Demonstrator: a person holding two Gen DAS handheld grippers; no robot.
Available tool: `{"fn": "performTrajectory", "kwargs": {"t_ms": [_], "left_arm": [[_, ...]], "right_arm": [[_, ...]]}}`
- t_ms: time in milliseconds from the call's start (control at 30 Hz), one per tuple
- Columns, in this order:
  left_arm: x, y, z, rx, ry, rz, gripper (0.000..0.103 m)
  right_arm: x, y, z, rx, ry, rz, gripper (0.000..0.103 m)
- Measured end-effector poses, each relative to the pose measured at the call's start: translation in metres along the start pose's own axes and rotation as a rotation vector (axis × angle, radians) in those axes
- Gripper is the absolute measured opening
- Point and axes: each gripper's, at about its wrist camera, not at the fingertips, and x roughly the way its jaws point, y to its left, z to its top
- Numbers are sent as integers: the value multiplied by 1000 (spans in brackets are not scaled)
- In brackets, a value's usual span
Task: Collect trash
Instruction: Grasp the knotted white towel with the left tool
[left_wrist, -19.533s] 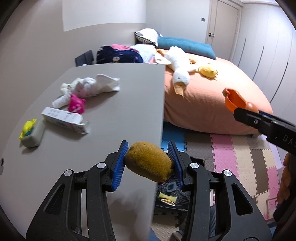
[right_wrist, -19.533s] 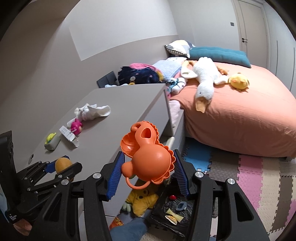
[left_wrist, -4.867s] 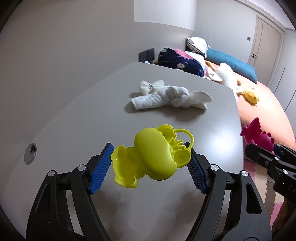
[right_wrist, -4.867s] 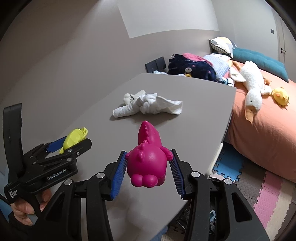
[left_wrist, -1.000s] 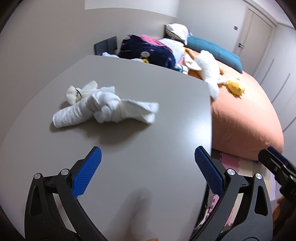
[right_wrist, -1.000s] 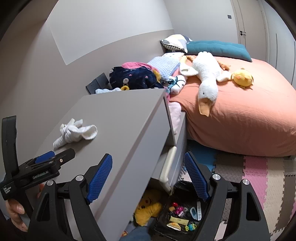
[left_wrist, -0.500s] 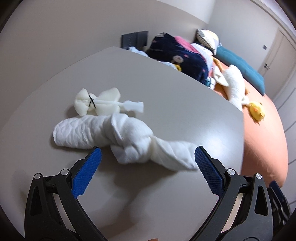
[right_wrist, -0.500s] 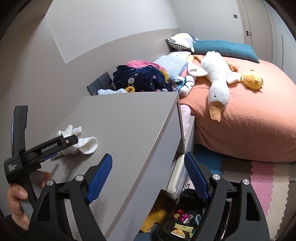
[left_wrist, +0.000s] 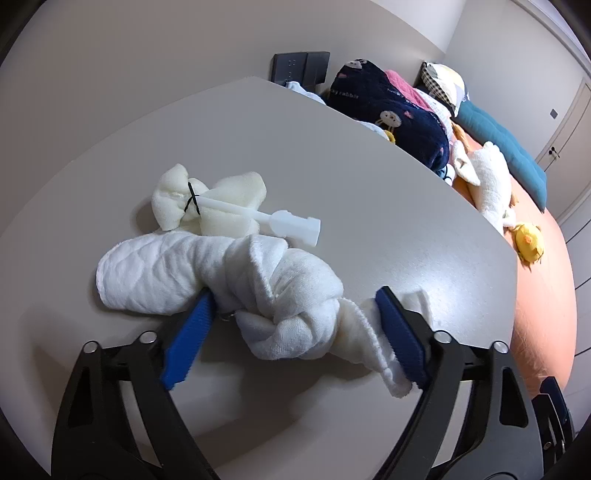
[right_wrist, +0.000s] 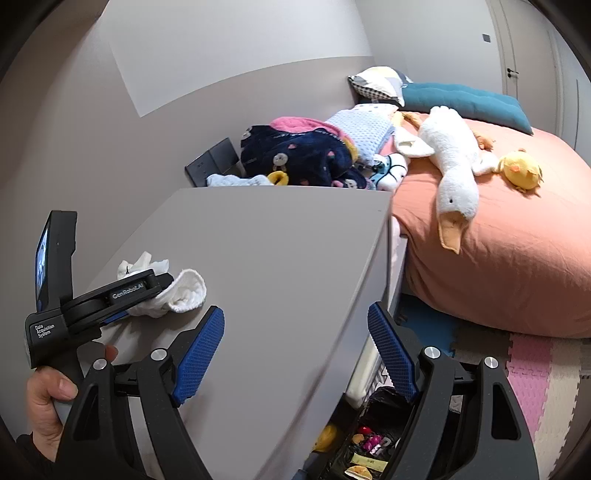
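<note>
**Inspector:** State of the left gripper (left_wrist: 291, 325)?

**Assessor:** Its jaws are closing around the knotted towel (left_wrist: 221, 273) at lower centre of the left wrist view. The knot sits between the pads; the right-hand pad touches the towel's tail, the other lies against its underside. No firm clamp yet, in my judgement.

**Inspector:** And the right gripper (right_wrist: 295, 350)?

**Assessor:** Wide open, holding nothing, above the counter (right_wrist: 280, 258) near its right edge.

**Inspector:** How should the grasp be finished?

**Assessor:** Close on the knot itself, the thickest part; the loose tail would likely slip. The sponge brush (left_wrist: 225, 210) lies just behind, touching the towel, so lift straight up to avoid dragging it along.

**Inspector:** Edges and clearance?

**Assessor:** The counter is otherwise bare around the towel, well apart from every edge. In the right wrist view the counter drops off at right, with the bin (right_wrist: 373, 435) below at bottom centre and the bed (right_wrist: 517, 266) beyond. The route across to it looks open.
</note>
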Motion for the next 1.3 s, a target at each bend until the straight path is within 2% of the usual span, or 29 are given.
{"fn": "performTrajectory", "kwargs": {"t_ms": [67, 133, 200, 300, 667, 900, 1100, 1200, 1300], "left_arm": [[1, 3, 0, -5, -8, -5, 74], [1, 9, 0, -17, -20, -18, 59], [-2, 18, 0, -32, -31, -39, 50], [-10, 32, -1, -48, -45, -44, 44], [-40, 94, -16, -74, -73, -31, 42], [-65, 120, -21, -43, -99, -53, 42], [-84, 151, -20, -64, -141, -22, 42], [-91, 164, -20, -63, -148, -43, 42], [-99, 178, -20, -54, -168, -19, 42]], "right_arm": [[4, 7, 1, -13, 2, 2, 80], [7, 15, 3, -25, 5, 8, 80], [11, 22, 6, -36, 7, 12, 80], [18, 36, 9, -56, 14, 25, 80], [41, 93, 10, -109, 38, 81, 80], [53, 132, 5, -141, 61, 121, 80], [58, 162, -2, -177, 74, 151, 80], [63, 179, -5, -198, 83, 167, 80], [66, 198, -7, -226, 89, 186, 80]]}}
